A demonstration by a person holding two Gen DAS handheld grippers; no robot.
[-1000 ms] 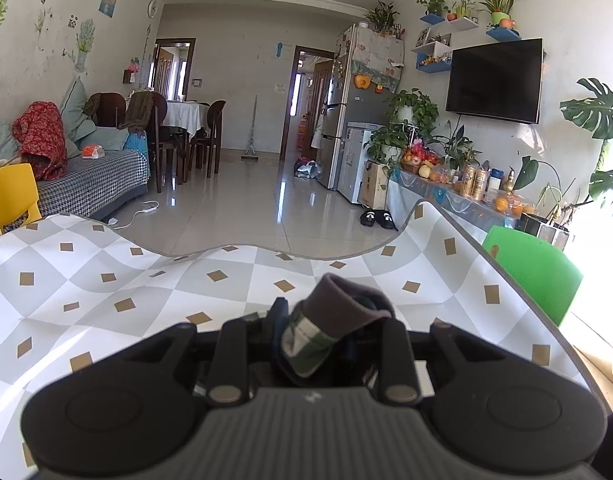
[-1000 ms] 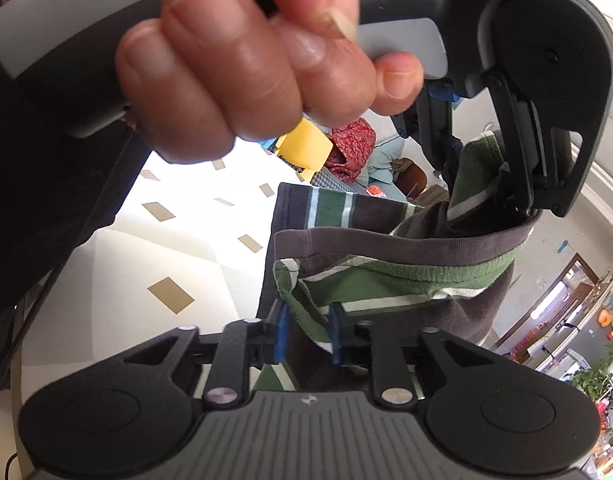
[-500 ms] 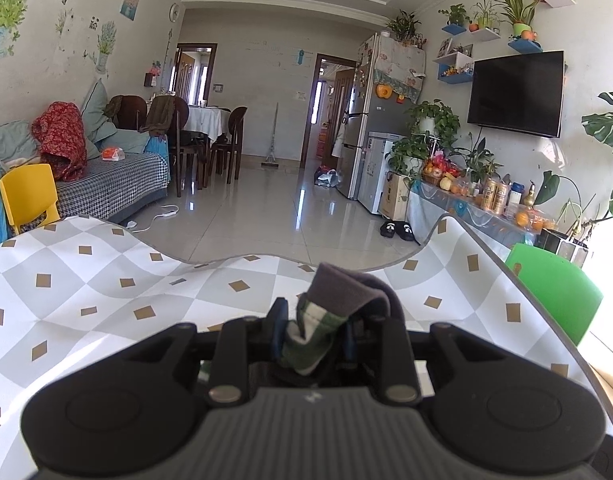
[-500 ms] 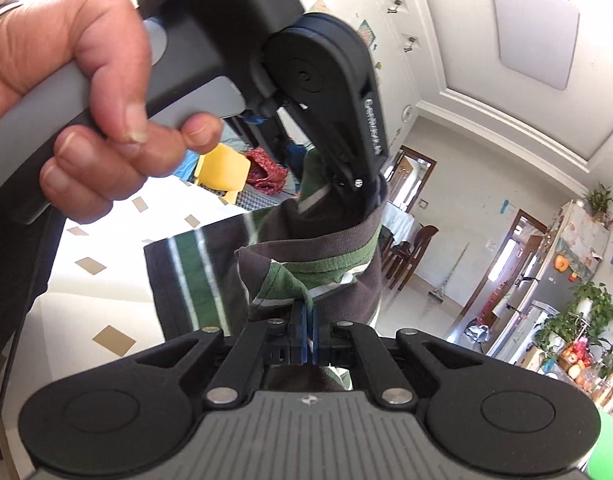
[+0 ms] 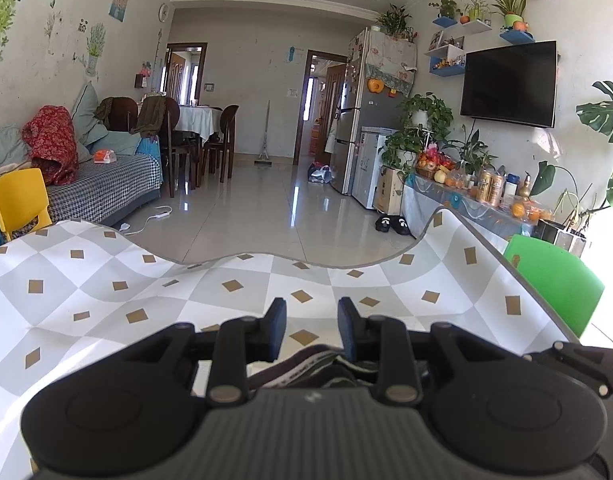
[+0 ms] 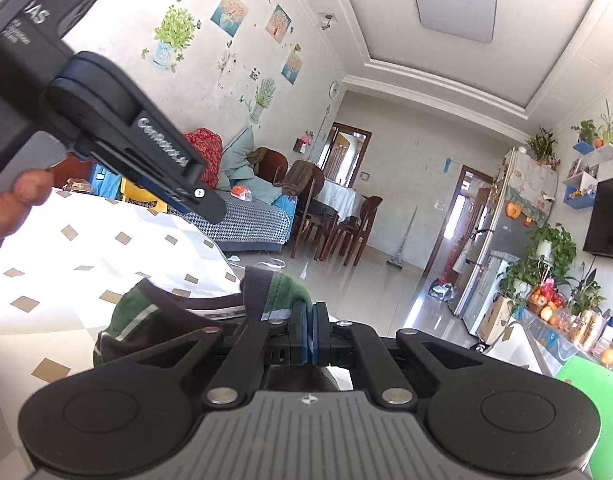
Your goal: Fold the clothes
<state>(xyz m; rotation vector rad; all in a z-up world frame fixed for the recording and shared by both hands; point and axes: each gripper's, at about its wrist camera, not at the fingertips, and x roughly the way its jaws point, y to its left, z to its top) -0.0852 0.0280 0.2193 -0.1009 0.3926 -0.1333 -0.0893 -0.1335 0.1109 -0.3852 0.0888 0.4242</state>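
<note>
Now right gripper pinching striped garment.

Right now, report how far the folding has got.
Done: no fold visible; the shirt is bunched over the table. In hand: right gripper shut, apparently pinching its edge; left gripper open, empty. Left: all the folding.

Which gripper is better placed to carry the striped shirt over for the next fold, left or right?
Right, probably. The right gripper is shut on the striped shirt and holds it off the table. The left gripper stands open with nothing between its fingers; the shirt lies below it.
</note>
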